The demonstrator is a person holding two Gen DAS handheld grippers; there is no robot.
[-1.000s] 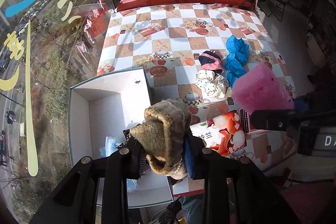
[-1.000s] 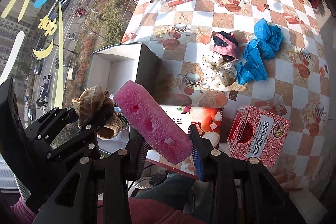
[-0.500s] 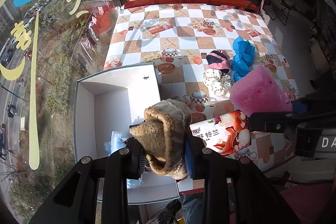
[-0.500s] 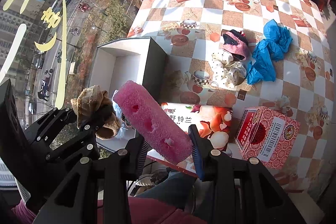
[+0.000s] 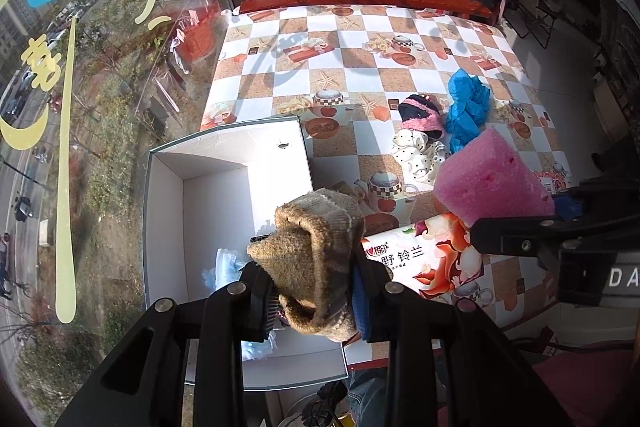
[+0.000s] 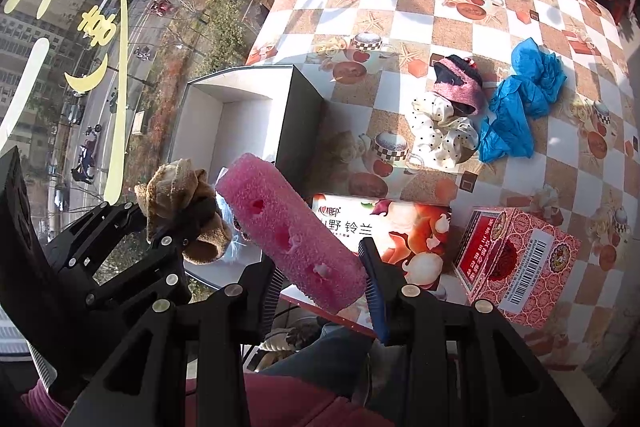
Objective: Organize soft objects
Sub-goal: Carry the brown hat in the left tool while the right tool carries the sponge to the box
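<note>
We hold a brown knitted sock [image 5: 316, 259] clamped in our left gripper [image 5: 314, 297], its jaws pressed tight on both sides of the bundle, above the near corner of the white box [image 5: 168, 211]. Some pale blue plastic [image 5: 222, 267] lies inside the box, near its front. Our right gripper [image 6: 320, 291] is squeezed onto a pink sponge [image 6: 290, 233], which sits slanted between the jaws, just right of the box and over a tissue pack [image 6: 404, 239]. Further right of the box, on the checked tablecloth [image 6: 460, 7], lie a spotted white scrunchie [image 6: 442, 135], a pink and black cloth [image 6: 458, 87] touching it, and crumpled blue covers [image 6: 520, 99] beside those. A red patterned carton [image 6: 520, 263] stands beyond the tissue pack, well apart from the box.
</note>
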